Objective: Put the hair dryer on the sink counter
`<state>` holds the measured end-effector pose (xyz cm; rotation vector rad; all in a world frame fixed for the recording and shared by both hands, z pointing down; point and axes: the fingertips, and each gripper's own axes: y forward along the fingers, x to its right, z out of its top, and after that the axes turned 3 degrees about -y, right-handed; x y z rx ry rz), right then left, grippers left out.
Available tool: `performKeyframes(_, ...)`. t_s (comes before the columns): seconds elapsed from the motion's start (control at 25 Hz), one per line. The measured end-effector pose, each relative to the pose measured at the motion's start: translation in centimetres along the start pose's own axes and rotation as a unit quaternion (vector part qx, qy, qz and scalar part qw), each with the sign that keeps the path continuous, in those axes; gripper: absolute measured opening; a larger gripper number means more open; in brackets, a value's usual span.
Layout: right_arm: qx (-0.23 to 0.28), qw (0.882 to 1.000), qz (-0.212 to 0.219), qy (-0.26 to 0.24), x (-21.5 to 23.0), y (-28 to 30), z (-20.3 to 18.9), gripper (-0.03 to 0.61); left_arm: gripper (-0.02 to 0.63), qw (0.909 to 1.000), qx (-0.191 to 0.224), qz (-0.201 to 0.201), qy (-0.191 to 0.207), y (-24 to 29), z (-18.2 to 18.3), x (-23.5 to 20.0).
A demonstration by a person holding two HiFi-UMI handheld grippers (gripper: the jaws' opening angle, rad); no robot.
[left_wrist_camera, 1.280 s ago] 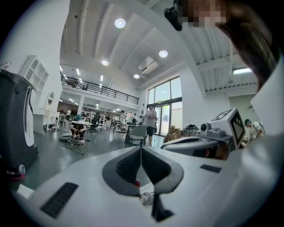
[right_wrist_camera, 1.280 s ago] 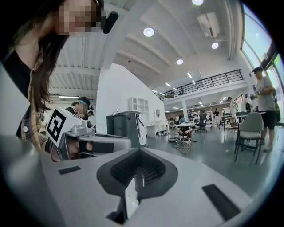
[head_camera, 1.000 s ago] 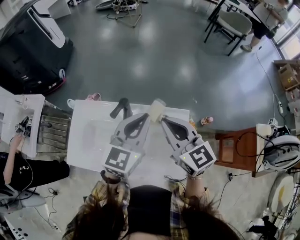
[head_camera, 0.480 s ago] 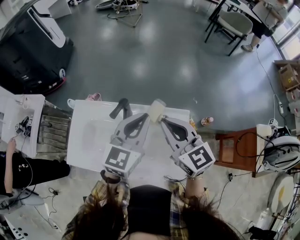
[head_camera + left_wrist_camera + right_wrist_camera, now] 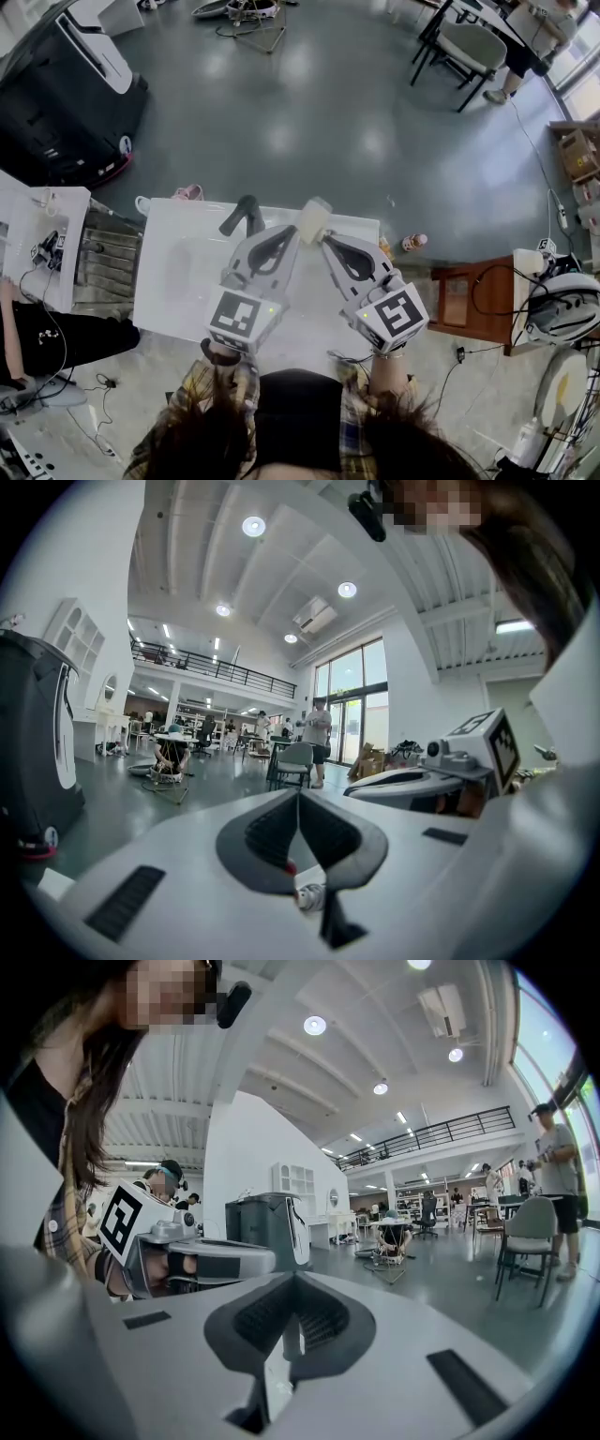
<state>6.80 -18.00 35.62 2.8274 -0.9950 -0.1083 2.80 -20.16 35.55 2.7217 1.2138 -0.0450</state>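
While over sink counter [image 5: 178, 281], 2 grippers [image 5: 296, 232] [image 5: 324, 240], jaws together.

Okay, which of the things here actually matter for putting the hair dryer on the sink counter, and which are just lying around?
For the job:
- sink counter
- cream object by the gripper tips, possibly the hair dryer
- left hand-held gripper, shut and empty
- right hand-held gripper, shut and empty

Just lying about:
- pink item on the floor
- wooden stool
- black machine
- grey chair

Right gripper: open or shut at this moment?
Shut. In the right gripper view, the right gripper has its jaws closed tip to tip, and nothing shows between them.
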Motion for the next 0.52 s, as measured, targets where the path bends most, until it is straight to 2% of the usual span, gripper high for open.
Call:
performKeyframes(0.36, 0.004, 1.000, 0.002, 0.013, 0.2, -0.3, -0.3, 0.015, 0.018, 1.0000, -0.001, 0.003, 0.001, 0.0, -0.1, 0.3)
performKeyframes(0.52, 0.000, 1.000, 0.002, 0.023, -0.3, -1.1, -1.0, 0.015, 0.018, 0.9998, -0.016, 0.000, -0.008, -0.4, -0.7, 1.2)
